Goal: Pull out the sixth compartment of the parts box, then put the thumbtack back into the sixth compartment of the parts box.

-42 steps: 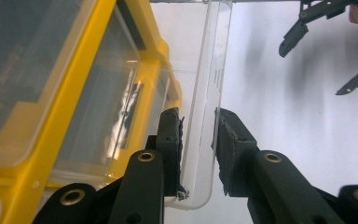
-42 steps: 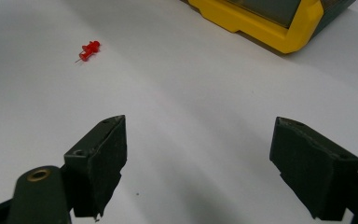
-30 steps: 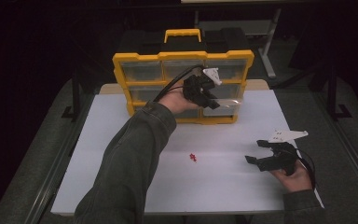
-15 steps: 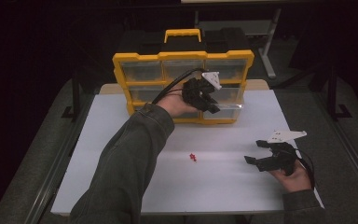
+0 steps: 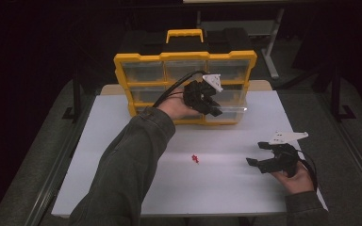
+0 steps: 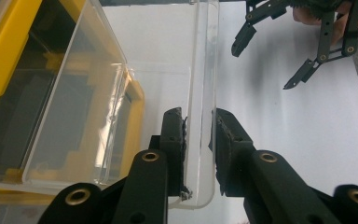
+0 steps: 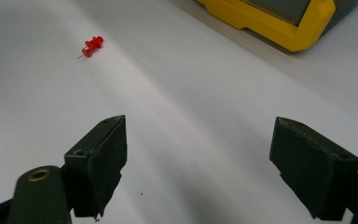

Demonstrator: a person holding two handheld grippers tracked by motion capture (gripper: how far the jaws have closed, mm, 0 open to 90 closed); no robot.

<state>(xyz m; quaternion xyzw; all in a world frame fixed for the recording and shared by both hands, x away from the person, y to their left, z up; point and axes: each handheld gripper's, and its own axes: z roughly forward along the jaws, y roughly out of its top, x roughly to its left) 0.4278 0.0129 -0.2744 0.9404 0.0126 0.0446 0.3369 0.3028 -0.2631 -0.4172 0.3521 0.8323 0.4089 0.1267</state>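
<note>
The clear plastic drawer (image 6: 200,93) sits centre frame in the left gripper view, partly pulled out of the yellow plastic organiser cabinet (image 5: 122,66), which stands upper centre in the high view; I cannot make out anything inside the drawer. The left gripper (image 6: 199,149) has its jaws nearly closed, clamping the drawer's front wall between the pads. Six clear drawer fronts can be counted across the cabinet's upper two rows. One small red pushpin (image 5: 195,158) lies alone on the white tabletop (image 5: 122,141) in the lower centre. The right gripper (image 5: 259,153) rests lower right, jaws wide apart, holding nothing.
</note>
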